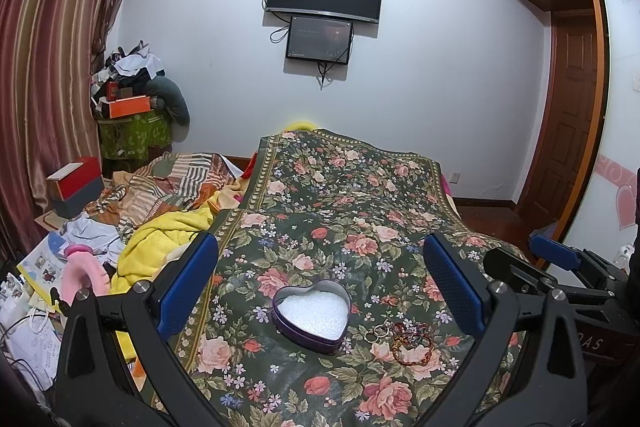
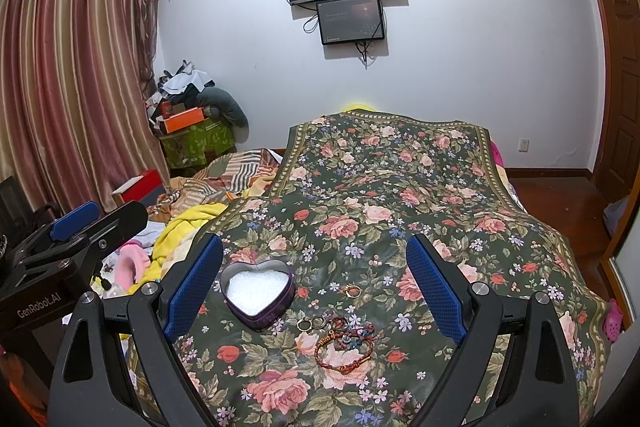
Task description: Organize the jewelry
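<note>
A purple heart-shaped tin [image 1: 311, 314] with white foam inside sits open on the floral cloth [image 1: 340, 195]; it also shows in the right wrist view [image 2: 258, 293]. To its right lie rings [image 1: 376, 334], a red braided bracelet [image 1: 412, 349] and a small ring further back [image 1: 392, 301]. In the right wrist view the rings [image 2: 312, 323], the bracelet [image 2: 346, 353] and the lone ring [image 2: 353, 291] lie between my fingers. My left gripper [image 1: 320, 279] is open above the tin, empty. My right gripper [image 2: 314, 275] is open above the jewelry, empty.
The floral cloth [image 2: 400, 187] covers a bed. Left of it lie a yellow blanket [image 1: 160, 239], a striped quilt [image 1: 176, 183], papers and a red box [image 1: 76, 183]. A wooden door [image 1: 572, 115] and floor are at the right. The right gripper's body [image 1: 560, 267] shows beside the left one.
</note>
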`<state>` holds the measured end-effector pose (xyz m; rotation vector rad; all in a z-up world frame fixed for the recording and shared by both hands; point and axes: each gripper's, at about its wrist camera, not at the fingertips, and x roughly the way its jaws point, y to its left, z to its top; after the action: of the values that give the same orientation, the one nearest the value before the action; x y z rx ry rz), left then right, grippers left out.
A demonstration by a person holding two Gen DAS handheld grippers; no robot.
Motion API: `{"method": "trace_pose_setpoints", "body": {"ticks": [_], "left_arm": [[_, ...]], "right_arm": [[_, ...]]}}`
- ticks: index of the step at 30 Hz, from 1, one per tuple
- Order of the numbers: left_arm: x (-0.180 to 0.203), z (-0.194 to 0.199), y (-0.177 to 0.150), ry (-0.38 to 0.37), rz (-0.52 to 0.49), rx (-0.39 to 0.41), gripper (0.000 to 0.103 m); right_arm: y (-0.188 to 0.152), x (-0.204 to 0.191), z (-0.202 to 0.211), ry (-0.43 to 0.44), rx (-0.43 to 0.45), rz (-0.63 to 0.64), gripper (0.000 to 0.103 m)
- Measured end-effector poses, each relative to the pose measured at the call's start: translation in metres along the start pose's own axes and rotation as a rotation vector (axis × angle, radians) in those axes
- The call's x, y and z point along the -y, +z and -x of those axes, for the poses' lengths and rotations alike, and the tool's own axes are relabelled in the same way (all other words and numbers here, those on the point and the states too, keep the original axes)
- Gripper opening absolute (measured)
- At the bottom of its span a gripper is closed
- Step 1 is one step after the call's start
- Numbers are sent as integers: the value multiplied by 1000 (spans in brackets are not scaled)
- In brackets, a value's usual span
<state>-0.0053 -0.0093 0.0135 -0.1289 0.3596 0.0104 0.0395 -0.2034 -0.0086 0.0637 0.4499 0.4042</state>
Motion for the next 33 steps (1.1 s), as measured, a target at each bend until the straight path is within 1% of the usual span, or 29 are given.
{"method": "trace_pose_setpoints", "body": {"ticks": [19,25,29,33], "left_arm": [[0,0,1,0,-4,1,103],[0,0,0,-2,-4,-2,103],[2,-7,-2,-10,-7,-28,103],[1,-22,-6,13,-12,-85,103]], "right_arm": [[2,3,1,-5,7,-6,91],[-1,6,-2,-21,4,-2,91],[-5,10,-10,-51,-26,12,91],[-12,17,-18,-70,-69,11,91]]}}
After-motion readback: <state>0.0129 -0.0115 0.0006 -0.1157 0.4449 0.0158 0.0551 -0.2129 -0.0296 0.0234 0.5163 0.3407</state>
